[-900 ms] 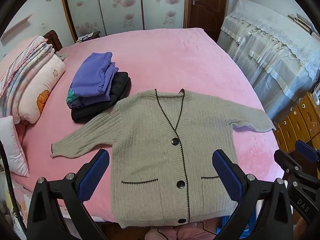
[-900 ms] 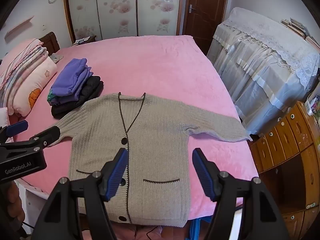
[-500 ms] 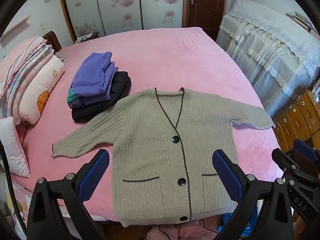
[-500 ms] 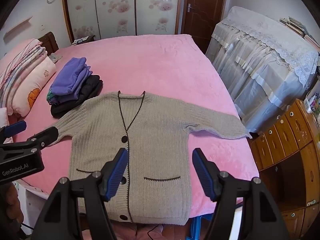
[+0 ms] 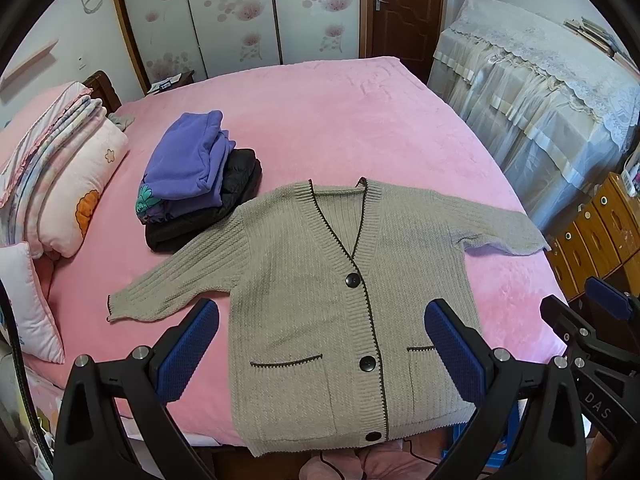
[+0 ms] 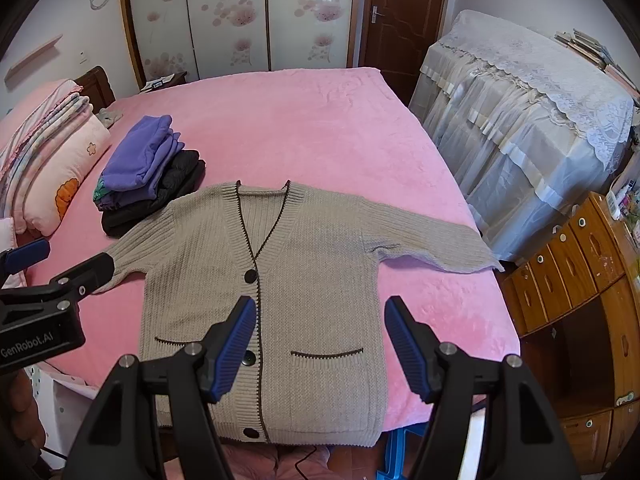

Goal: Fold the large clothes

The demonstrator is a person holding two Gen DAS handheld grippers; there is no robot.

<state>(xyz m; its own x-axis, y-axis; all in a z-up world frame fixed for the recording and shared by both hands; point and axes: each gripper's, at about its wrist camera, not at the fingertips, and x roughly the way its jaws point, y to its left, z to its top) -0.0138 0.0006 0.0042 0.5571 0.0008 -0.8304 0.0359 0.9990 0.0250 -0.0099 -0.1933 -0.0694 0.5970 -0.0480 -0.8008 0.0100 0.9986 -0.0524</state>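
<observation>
Flat beige cardigan (image 5: 340, 304) (buttoned, unfolded)

"GenRobot.AI" on left claw (image 6: 24, 258); "DAS" on right claw (image 5: 600, 300).

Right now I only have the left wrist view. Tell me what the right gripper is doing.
Observer: The right gripper is open, with nothing between its fingers.
Operator: Say what it points at.
Observer: The cardigan; its fingers frame the stretch from the middle button to the pocket beside it.
Operator: Report what stands to its right.
Observer: A wooden cabinet with an open compartment low down.
</observation>
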